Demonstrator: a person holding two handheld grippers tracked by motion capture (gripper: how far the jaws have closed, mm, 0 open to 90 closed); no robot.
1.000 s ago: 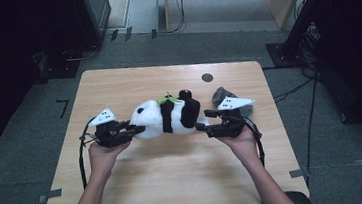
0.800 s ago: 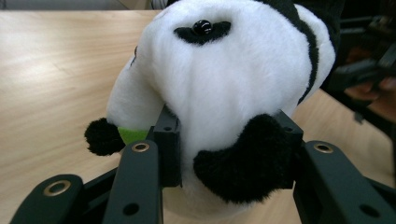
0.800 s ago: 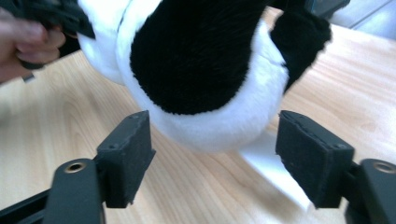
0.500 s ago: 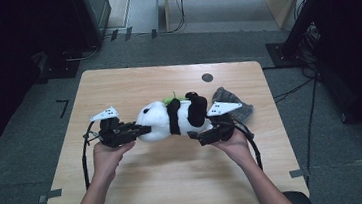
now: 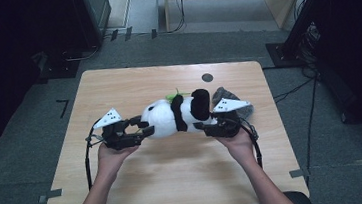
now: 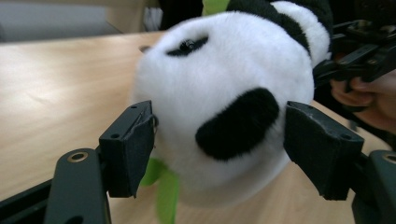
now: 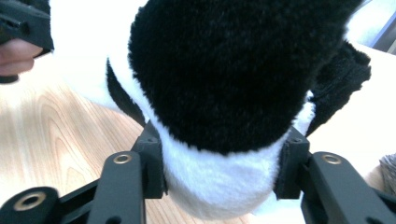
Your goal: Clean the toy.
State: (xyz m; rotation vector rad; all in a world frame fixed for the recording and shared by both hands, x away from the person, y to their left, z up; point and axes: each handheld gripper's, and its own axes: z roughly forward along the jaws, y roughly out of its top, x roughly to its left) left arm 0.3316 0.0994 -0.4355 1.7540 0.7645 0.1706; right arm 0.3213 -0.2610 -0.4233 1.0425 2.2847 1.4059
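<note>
A black-and-white panda plush [image 5: 175,115] lies lengthwise across the middle of the wooden table [image 5: 132,86], head to the left. My left gripper [image 5: 141,127] has just been opening. Its jaws straddle the panda's head [image 6: 224,79], and the right pad [image 6: 317,149] stands clear of the fur. My right gripper [image 5: 202,126] has just been closing, and its jaws pinch the white fur of the panda's rear end [image 7: 219,186] from both sides. A green strip [image 6: 163,186] hangs under the head.
A grey fuzzy item [image 5: 247,109] lies on the table just behind the right gripper. A small black round hole [image 5: 207,77] sits near the far edge. Bare tabletop lies in front of the hands and at the far left.
The left jaws have spread apart off the panda's head. The right jaws opened wide, then closed on the rear end. The panda's black leg now sticks up.
</note>
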